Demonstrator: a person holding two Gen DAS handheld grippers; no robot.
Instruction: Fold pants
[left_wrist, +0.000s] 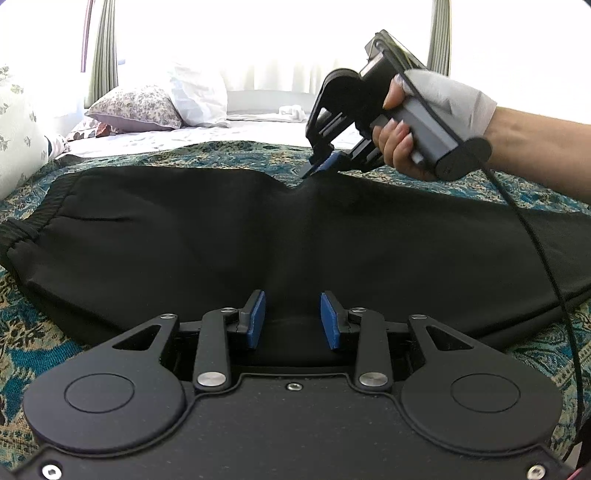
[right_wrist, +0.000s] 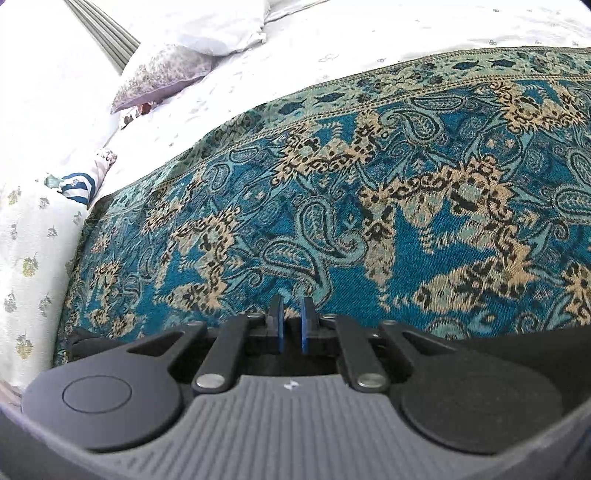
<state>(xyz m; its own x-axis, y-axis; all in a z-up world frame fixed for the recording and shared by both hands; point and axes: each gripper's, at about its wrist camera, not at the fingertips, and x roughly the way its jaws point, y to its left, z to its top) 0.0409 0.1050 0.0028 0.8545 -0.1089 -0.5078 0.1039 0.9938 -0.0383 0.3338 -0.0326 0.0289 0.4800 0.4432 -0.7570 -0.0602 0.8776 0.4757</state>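
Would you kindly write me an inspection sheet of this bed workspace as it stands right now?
Surface: blue paisley bedspread over a white sheet.
Job's things: black pants lie spread flat, waistband at left, legs running off to the right.
Clutter: floral pillow and white pillow at the head of the bed; small white cloth further back.
Grippers: left gripper open, low over the near pant edge; right gripper at the far edge near the crotch, fingers nearly together, grasp unclear.
Cables: black cable from the right gripper trails across the pants.
Surroundings: bright window with curtains.
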